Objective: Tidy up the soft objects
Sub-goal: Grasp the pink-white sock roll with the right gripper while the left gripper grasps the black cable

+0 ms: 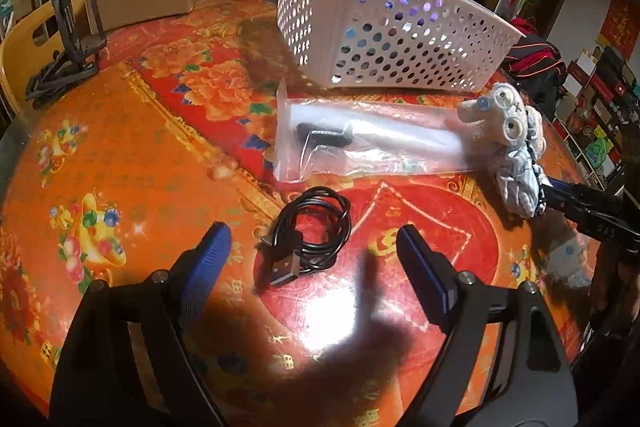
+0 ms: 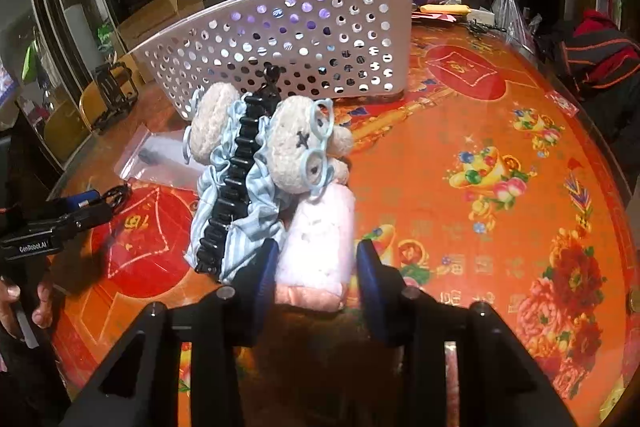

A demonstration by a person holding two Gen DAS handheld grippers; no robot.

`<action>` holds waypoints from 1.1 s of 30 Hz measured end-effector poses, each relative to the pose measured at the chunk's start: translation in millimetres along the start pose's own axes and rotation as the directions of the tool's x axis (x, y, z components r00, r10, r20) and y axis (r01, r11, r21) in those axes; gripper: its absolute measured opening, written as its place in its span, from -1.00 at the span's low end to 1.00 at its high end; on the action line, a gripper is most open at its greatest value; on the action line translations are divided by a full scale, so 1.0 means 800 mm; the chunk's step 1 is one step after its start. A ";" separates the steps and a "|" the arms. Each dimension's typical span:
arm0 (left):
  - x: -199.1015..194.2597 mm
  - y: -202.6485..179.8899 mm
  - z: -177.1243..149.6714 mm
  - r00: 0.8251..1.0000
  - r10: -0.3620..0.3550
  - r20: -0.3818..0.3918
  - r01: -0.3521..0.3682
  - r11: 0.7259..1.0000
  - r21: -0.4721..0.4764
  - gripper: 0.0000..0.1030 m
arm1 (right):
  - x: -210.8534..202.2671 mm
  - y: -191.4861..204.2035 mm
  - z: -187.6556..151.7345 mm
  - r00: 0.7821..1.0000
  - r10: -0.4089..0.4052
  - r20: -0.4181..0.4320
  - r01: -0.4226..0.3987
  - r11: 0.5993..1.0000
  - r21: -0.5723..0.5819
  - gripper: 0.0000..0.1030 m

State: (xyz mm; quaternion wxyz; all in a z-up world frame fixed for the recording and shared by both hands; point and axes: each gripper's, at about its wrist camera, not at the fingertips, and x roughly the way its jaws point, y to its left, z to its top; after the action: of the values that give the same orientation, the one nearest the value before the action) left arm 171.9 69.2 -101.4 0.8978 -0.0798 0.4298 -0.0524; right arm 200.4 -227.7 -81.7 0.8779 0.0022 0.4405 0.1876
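— Right gripper (image 2: 316, 263) first: what is it doing?

— Its blue pads straddle a folded pink cloth (image 2: 320, 247) lying directly in front of it. The near pad seems to touch the cloth's side, but a sliver of gap shows at the far pad, so I'd call the jaws partly apart around it rather than clamped; the fisheye edge makes that hard to be sure of.

— And the left gripper (image 1: 316, 255)?

— Wide apart, holding nothing, poised over a coiled black USB cable (image 1: 316, 227) just ahead of its fingers.

— How far along is the sorting?

— Early, I'd judge. The white perforated basket (image 1: 400, 39) stands beyond both grippers, with something purple showing through its holes, though I can't tell what. The pink cloth and the plush hair clip with blue glasses (image 2: 276, 155), touching the cloth on its far side, are both on the orange table (image 2: 500, 227), not yet put away.

— What does each camera give that the other misses?

— Only the right wrist view shows the pink cloth and the pads around it. Only the left wrist view shows the cable whole, and the clear plastic bag (image 1: 360, 139) lying between cable and basket, with a white and black item inside.
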 end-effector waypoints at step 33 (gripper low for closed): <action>-0.026 -0.023 -0.017 0.996 0.009 0.084 -0.015 0.998 0.064 -0.24 | -0.048 -0.005 -0.020 0.988 -0.054 0.143 0.047 0.997 0.056 -0.38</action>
State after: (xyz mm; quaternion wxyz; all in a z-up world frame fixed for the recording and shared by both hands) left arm 147.7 53.4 -90.4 0.9175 -0.0505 0.3902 -0.0574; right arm 168.4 -246.4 -62.4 0.9116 0.0278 0.3806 0.1530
